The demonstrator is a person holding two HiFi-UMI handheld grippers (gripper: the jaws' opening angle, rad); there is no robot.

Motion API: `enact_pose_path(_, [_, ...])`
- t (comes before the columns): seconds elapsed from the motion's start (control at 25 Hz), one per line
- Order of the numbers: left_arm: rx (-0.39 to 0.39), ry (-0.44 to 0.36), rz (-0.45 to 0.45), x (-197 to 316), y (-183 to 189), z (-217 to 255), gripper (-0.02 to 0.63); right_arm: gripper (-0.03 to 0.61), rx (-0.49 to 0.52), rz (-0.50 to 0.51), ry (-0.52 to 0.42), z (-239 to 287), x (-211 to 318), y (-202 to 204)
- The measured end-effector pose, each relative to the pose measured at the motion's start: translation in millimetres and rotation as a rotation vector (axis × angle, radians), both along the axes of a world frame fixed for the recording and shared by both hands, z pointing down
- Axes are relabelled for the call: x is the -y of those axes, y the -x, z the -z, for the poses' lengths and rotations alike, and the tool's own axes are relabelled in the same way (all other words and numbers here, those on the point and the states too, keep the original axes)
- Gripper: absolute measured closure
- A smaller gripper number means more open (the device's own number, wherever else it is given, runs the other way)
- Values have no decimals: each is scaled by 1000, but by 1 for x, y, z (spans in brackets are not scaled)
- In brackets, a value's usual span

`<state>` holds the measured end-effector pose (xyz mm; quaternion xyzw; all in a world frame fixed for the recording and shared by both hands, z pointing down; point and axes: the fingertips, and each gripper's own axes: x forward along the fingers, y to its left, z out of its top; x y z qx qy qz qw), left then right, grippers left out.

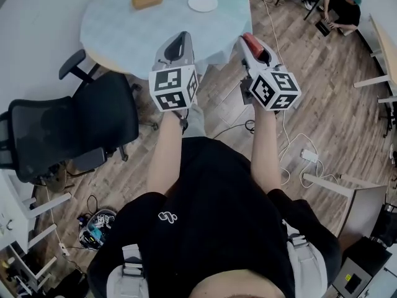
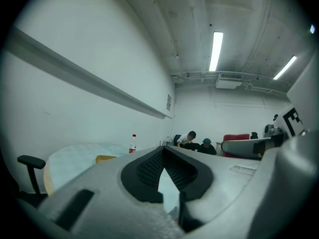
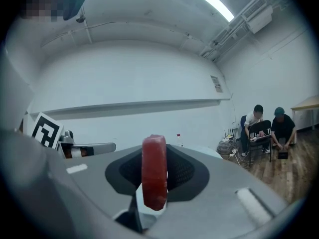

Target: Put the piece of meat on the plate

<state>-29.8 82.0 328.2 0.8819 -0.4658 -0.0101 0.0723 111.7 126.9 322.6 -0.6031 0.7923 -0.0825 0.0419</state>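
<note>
step: carry, meat not yet placed | my right gripper (image 1: 253,43) clamps the red piece of meat (image 3: 154,172), well short of the white plate (image 1: 203,2) | my left gripper (image 1: 180,44) closed, empty | next: I reach over the plate, lower, release

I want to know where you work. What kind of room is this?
Probably an office or lab workroom, not a kitchen. A black swivel chair stands beside a round table, a power strip lies on the wooden floor, and two people sit working in a far corner.
</note>
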Motion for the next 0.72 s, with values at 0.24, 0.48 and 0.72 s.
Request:
enact_pose_path(0.24, [8,31,9,97,-20,-10,617,479,-90,5,-2,12,96,-14])
enact_pose_path(0.48, [54,10,17,214,-36,-9,617,479,-95,-5,19,9,213,-29])
enact_pose_path(0.72, [81,1,-10,310,-55,-4,617,479,-60,-39,58,-3,310,-48])
